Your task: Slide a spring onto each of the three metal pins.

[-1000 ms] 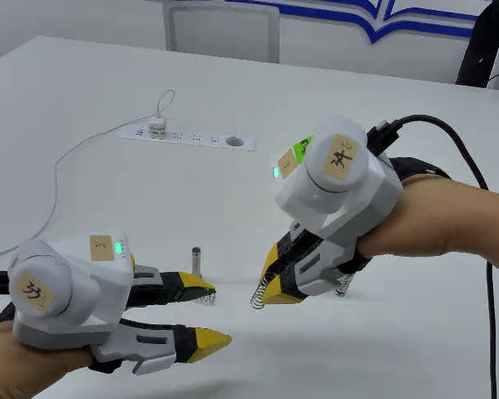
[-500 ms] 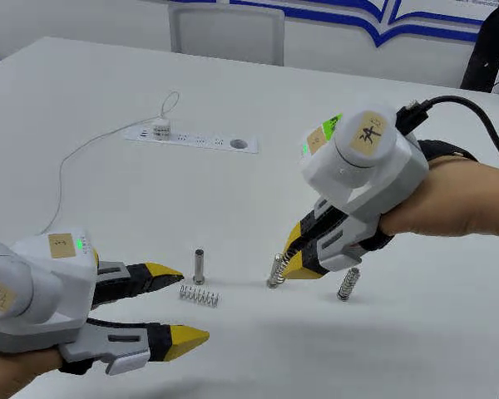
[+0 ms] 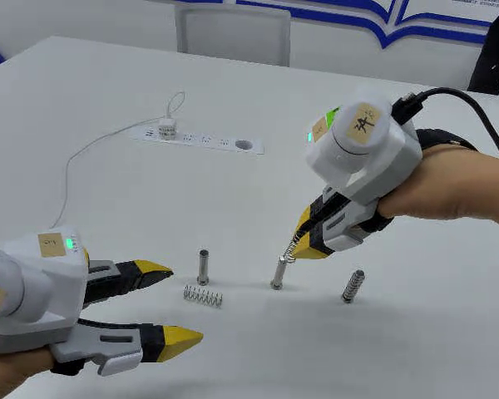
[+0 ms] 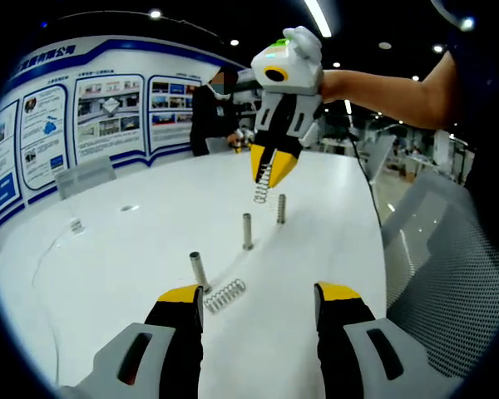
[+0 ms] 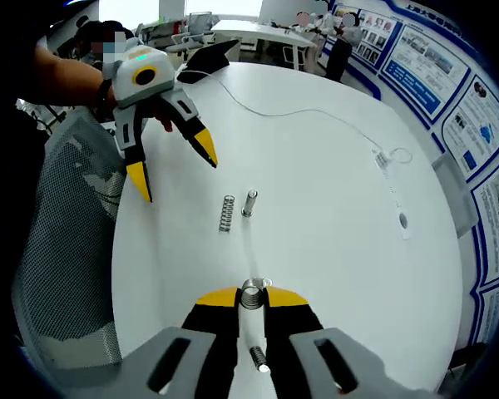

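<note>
Three metal pins stand on the white table: a bare left pin (image 3: 203, 266), a bare middle pin (image 3: 279, 273) and a right pin (image 3: 353, 286) wearing a spring. My right gripper (image 3: 307, 243) is shut on a spring (image 3: 293, 248) that hangs just above the middle pin's top. In the right gripper view that spring (image 5: 251, 293) sits end-on between the jaws. A loose spring (image 3: 203, 295) lies in front of the left pin. My left gripper (image 3: 170, 303) is open and holds nothing, low at the near left. In the left gripper view, the right gripper (image 4: 274, 162) dangles its spring (image 4: 262, 187).
A white power strip (image 3: 200, 139) with a plugged adapter and a thin cable lies at the back of the table (image 3: 108, 191). A chair (image 3: 233, 33) stands behind the far edge. A mesh chair (image 5: 62, 249) is beside the table in the right gripper view.
My right gripper has risen from the table with the spring, from beside the middle pin's base to above its top. The left gripper drew back toward the near left.
</note>
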`<move>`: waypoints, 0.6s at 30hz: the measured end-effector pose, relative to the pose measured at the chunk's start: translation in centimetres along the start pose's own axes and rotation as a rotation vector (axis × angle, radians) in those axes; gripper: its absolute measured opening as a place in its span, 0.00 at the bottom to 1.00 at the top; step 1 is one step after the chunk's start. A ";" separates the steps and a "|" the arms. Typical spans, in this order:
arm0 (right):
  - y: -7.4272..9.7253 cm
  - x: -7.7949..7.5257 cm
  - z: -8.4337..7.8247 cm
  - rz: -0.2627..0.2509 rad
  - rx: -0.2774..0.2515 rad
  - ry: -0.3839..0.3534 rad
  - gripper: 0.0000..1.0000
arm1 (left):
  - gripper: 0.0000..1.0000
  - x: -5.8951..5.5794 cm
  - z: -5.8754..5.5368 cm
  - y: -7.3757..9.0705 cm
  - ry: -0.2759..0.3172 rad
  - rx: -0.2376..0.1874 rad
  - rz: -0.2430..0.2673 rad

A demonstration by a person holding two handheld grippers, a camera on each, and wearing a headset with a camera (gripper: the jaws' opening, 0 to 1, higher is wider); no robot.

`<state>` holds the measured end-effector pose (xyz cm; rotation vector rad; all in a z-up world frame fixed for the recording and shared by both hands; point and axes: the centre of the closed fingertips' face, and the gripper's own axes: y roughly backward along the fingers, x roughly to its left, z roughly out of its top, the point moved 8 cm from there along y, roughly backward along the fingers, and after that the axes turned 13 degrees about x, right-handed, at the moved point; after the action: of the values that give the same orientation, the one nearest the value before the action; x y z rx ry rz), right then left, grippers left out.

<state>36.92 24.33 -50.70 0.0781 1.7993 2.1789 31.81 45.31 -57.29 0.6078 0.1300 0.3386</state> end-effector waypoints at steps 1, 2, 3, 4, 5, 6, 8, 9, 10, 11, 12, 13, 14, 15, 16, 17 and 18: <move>-0.2 -0.2 0.0 -0.003 0.003 -0.004 0.12 | 0.55 0.0 -0.1 0.0 0.001 0.001 0.000; -0.2 -0.2 0.0 -0.002 0.005 -0.006 0.12 | 0.55 0.0 -0.1 0.0 0.001 0.002 0.001; -0.3 -0.3 0.0 -0.003 0.005 -0.008 0.12 | 0.55 0.0 -0.1 0.0 0.002 0.002 0.001; -0.5 -0.4 0.0 -0.002 0.006 -0.010 0.12 | 0.56 0.0 -0.1 0.0 0.005 0.001 0.002; -0.6 -0.4 0.0 -0.001 0.007 -0.011 0.12 | 0.56 0.1 -0.1 0.1 0.007 0.000 0.003; -0.8 -0.5 0.0 0.000 0.010 -0.011 0.12 | 0.56 0.1 -0.2 0.1 0.009 0.000 0.004; -1.0 -0.6 0.0 0.004 0.014 -0.013 0.12 | 0.56 0.1 -0.2 0.1 0.011 0.001 0.006; -1.2 -0.7 0.0 0.005 0.015 -0.014 0.12 | 0.56 0.1 -0.2 0.1 0.012 0.001 0.006; -1.3 -0.8 0.1 0.004 0.016 -0.015 0.12 | 0.56 0.2 -0.2 0.1 0.012 0.001 0.007; -1.4 -0.8 0.1 0.007 0.017 -0.017 0.12 | 0.55 0.2 -0.2 0.1 0.013 0.001 0.007; -1.5 -0.9 0.1 0.009 0.018 -0.019 0.12 | 0.55 0.2 -0.2 0.1 0.014 0.000 0.007; -1.6 -0.9 0.1 0.011 0.017 -0.020 0.12 | 0.55 0.2 -0.3 0.1 0.014 0.001 0.008; -1.7 -1.0 0.1 0.015 0.019 -0.022 0.12 | 0.55 0.2 -0.3 0.1 0.014 0.002 0.008; -1.8 -1.0 0.1 0.017 0.020 -0.023 0.12 | 0.55 0.2 -0.3 0.1 0.015 0.002 0.008; -2.1 -1.1 0.0 0.018 0.022 -0.025 0.12 | 0.55 0.3 -0.4 0.0 0.016 0.003 0.008; -2.2 -1.2 0.0 0.019 0.026 -0.025 0.12 | 0.55 0.3 -0.4 0.0 0.016 0.005 0.009; -2.3 -1.2 -0.1 0.018 0.031 -0.025 0.12 | 0.55 0.3 -0.5 0.0 0.016 0.005 0.010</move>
<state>38.55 24.28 -52.76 0.1287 1.8255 2.1536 32.02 45.71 -57.66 0.6113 0.1436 0.3525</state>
